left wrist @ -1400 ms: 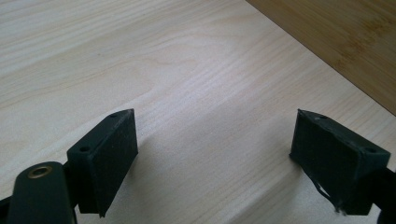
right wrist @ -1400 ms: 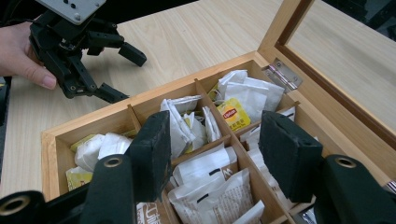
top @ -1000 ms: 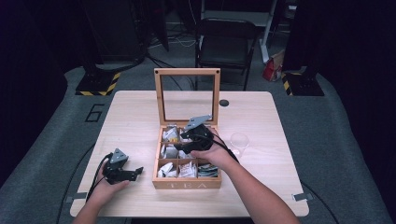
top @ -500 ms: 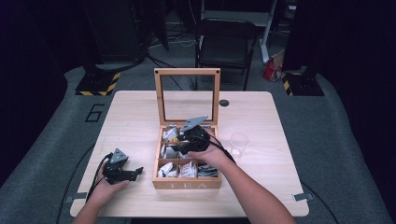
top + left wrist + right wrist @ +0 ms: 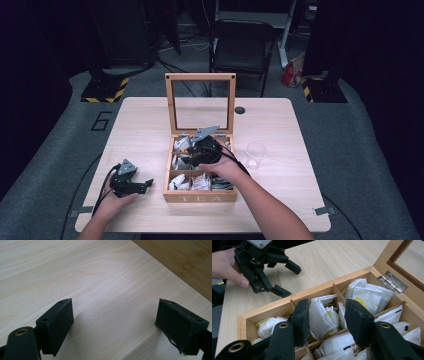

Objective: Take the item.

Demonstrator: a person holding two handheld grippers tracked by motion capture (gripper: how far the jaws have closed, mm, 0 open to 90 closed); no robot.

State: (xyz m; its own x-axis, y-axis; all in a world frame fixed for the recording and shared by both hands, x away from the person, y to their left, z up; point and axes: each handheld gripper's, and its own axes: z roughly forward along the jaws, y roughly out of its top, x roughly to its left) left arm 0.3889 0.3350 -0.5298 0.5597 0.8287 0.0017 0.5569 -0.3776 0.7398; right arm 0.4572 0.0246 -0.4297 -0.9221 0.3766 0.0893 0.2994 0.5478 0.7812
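Observation:
A wooden tea box [image 5: 200, 196] stands open at the table's middle, with white tea bags in its compartments. My right gripper [image 5: 192, 157] dips into the box's middle left compartment. In the right gripper view its jaws [image 5: 328, 306] stand either side of upright white tea bags [image 5: 320, 315] and have just been closing on them. A narrow gap still shows at the right pad. My left gripper [image 5: 146, 185] rests on the table left of the box, open and with nothing in it [image 5: 117, 315]. It also appears across the box [image 5: 289, 280], held by a hand.
The box's glass lid [image 5: 170, 102] stands upright at the back. A clear cup [image 5: 256, 154] sits right of the box, and a small black disc [image 5: 240, 110] lies behind it. The box's side wall [image 5: 185, 262] is close ahead of the left jaws. A chair [image 5: 242, 50] stands beyond the table.
The right hand has shifted slightly left and down over the box. The left gripper has stayed where it was.

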